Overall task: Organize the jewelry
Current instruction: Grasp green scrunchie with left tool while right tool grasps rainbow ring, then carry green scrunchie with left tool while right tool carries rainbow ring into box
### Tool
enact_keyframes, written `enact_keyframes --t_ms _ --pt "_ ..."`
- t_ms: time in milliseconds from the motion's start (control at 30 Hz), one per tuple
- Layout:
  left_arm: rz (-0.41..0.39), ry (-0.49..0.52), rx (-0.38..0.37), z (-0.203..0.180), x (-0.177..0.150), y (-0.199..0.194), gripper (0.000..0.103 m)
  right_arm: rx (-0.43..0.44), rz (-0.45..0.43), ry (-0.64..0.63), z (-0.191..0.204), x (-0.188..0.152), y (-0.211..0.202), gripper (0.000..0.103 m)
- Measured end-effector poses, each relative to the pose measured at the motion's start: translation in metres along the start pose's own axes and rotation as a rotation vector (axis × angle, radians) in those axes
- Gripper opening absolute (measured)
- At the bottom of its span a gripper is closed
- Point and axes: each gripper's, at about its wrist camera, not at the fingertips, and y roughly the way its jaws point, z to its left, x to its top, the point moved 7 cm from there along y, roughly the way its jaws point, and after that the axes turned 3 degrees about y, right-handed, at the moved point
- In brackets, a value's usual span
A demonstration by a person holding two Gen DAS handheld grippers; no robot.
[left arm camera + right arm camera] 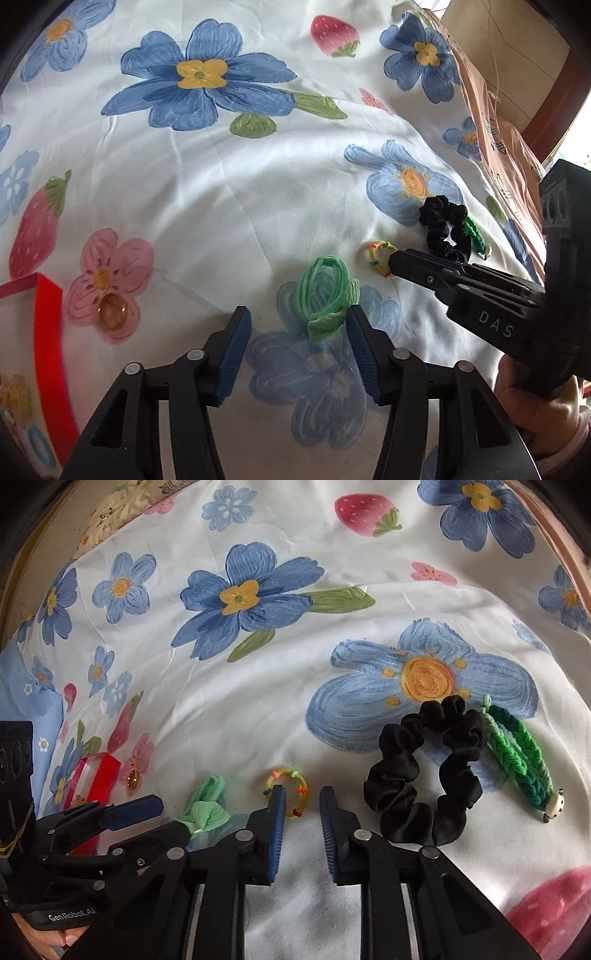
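The mint hair tie point(327, 295) lies on the floral sheet point(229, 206) just beyond your left claw point(298, 325), which is released. Right of it, the small multicolored ring band point(286, 792) sits at your right claw's point(302, 801) tips, also released, with the black scrunchie point(424, 771) and green braided bracelet point(517, 753) farther right.

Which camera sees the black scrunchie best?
The right wrist view: the black scrunchie lies large and whole there, touching the green braided band. In the left wrist view it is small, and the right gripper partly hides it.
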Motion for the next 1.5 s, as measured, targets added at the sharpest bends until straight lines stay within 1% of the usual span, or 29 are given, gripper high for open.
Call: enact_keyframes --t_ms 33,67,100,133,233,333,467,700,867,1233,1500 --pt "0.003 0.005 -0.002 -0.001 0.001 0.003 0.04 -0.002 0.003 0.002 -0.001 0.0 0.002 0.009" --pt "0.005 0.009 -0.01 -0.002 0.002 0.005 0.035 -0.006 0.002 0.004 -0.002 0.0 0.002 0.006" --pt "0.009 0.011 -0.028 -0.004 0.002 0.006 0.024 -0.009 0.0 0.005 -0.003 0.0 0.002 0.005" --pt "0.014 0.012 -0.041 -0.005 0.002 0.007 0.021 -0.008 -0.003 0.006 -0.003 0.0 0.001 0.004" --pt "0.01 0.028 -0.043 -0.009 0.002 0.005 0.016 -0.007 -0.006 0.006 -0.002 -0.001 -0.001 0.003" --pt "0.001 0.026 -0.047 -0.008 -0.004 -0.003 0.015 0.001 -0.004 0.002 0.002 -0.005 -0.004 0.003" --pt "-0.009 0.004 -0.05 0.0 -0.016 -0.025 0.015 0.022 0.0 -0.011 0.013 -0.012 -0.01 0.002" --pt "-0.061 -0.053 -0.039 0.024 -0.04 -0.08 0.015 0.069 -0.016 -0.035 0.04 -0.023 -0.027 0.002" --pt "-0.099 -0.098 -0.035 0.038 -0.06 -0.114 0.015 0.101 -0.004 -0.046 0.06 -0.039 -0.031 0.002" --pt "-0.118 -0.15 -0.023 0.059 -0.098 -0.157 0.015 0.159 -0.011 -0.104 0.109 -0.056 -0.048 0.002" --pt "-0.143 -0.183 -0.006 0.076 -0.121 -0.191 0.015 0.189 -0.004 -0.141 0.14 -0.068 -0.051 0.002"
